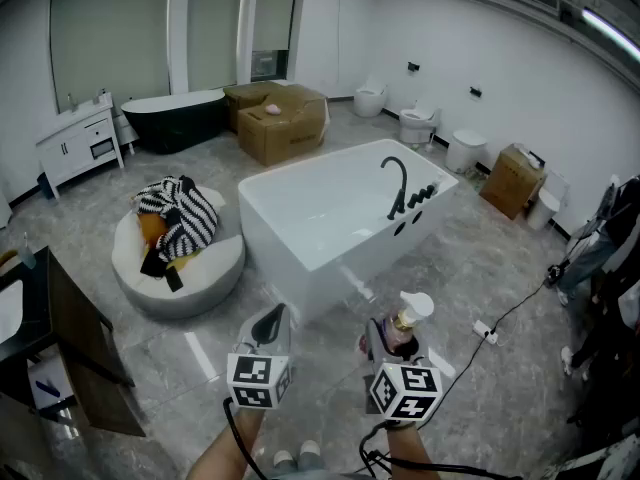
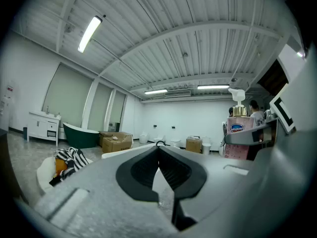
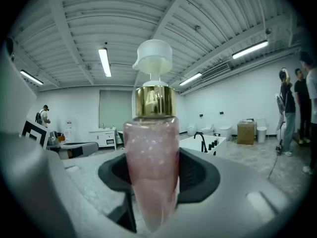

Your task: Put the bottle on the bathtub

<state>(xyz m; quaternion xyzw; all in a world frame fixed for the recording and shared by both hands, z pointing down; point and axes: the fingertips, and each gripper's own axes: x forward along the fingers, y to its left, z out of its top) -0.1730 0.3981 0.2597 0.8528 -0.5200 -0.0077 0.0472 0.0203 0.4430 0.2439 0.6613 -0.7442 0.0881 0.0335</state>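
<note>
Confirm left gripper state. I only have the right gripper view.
Observer: The left gripper is shut, with nothing between its jaws.
Operator: Anything on the floor by the tub?
Observer: In the head view a round white cushion lies left of the bathtub, with a striped cloth heaped on it.
Operator: I see the bottle's back only. Any label?
Observer: Yes. The left gripper view shows a blue oval label on the bottle. Its print is too small to read.
</note>
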